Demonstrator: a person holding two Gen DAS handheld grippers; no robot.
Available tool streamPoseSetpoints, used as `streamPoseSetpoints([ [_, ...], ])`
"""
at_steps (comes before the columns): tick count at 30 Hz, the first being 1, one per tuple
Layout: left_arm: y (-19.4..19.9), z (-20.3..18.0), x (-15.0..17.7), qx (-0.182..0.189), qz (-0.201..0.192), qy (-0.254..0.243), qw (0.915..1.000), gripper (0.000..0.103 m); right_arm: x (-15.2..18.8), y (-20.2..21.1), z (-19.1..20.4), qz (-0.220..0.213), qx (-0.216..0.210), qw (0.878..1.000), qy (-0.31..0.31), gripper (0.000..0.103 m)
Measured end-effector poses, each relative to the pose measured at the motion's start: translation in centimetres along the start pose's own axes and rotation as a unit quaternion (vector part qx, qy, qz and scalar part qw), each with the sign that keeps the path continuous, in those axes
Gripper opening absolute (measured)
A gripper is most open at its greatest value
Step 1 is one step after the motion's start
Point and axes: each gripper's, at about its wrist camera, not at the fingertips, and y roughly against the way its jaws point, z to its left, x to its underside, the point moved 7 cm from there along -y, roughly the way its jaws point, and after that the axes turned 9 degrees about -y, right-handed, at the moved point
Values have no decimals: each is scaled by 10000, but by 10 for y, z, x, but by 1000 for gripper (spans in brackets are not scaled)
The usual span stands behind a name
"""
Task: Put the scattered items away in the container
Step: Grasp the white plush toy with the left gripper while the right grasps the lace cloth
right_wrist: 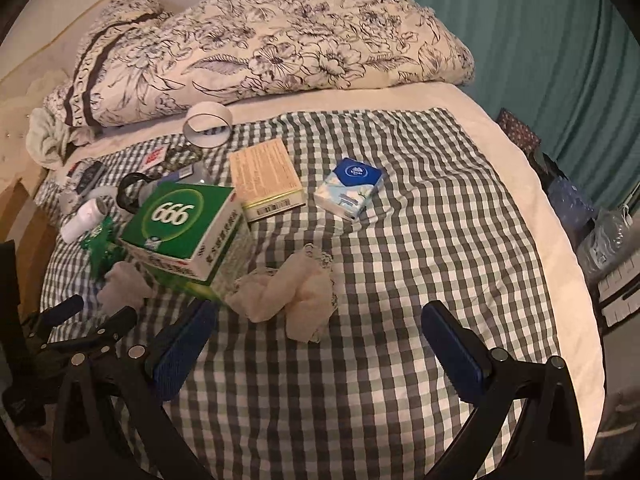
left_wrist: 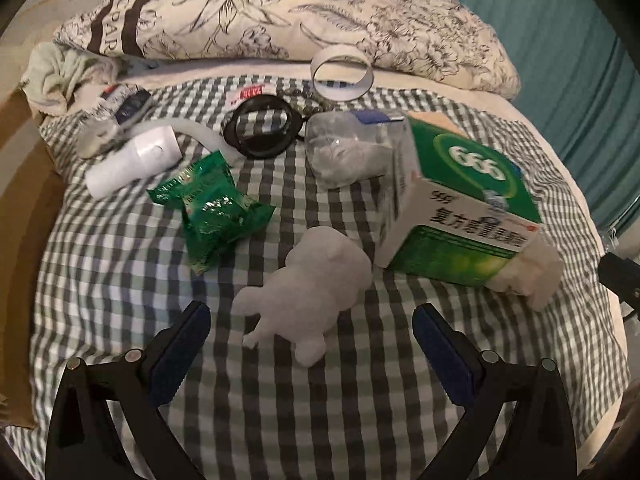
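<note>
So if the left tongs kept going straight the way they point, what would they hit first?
Most likely the white crumpled tissue lying just ahead between the open left tongs; depth is hard to judge.

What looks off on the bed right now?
The green 999 box sits tilted, propped on crumpled white tissue instead of lying flat. A green wrapper lies crumpled. Nothing looks spilled.

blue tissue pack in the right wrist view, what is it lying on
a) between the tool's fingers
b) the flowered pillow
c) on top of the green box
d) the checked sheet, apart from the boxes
d: the blue tissue pack lies flat on the checked sheet, with a gap to the yellow box and well clear of the green box.
</note>
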Motion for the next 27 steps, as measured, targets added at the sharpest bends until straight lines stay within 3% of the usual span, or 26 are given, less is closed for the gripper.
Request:
streamPoseSetpoints([
  [3, -13, 0, 0, -25, 121, -16, 9999, 102, -1, -6, 0, 50, 55, 10000, 25, 103],
  [5, -18, 0, 0, 48, 164, -18, 9999, 93, -2, -11, -1, 93, 96, 9999, 28, 103],
  [9, -27, 1, 3, -56, 247, -67, 9997, 84, -2, -19, -4, 166, 192, 9997, 13, 103],
  [11, -26, 3, 2, -152, 205, -108, 9996, 71, -1, -22, -5, 204, 220, 9996, 14, 103],
  [27, 4, 3, -3, -243, -90, -211, 9994, 71, 11, -79, -2, 704, 22, 9975, -13, 100],
])
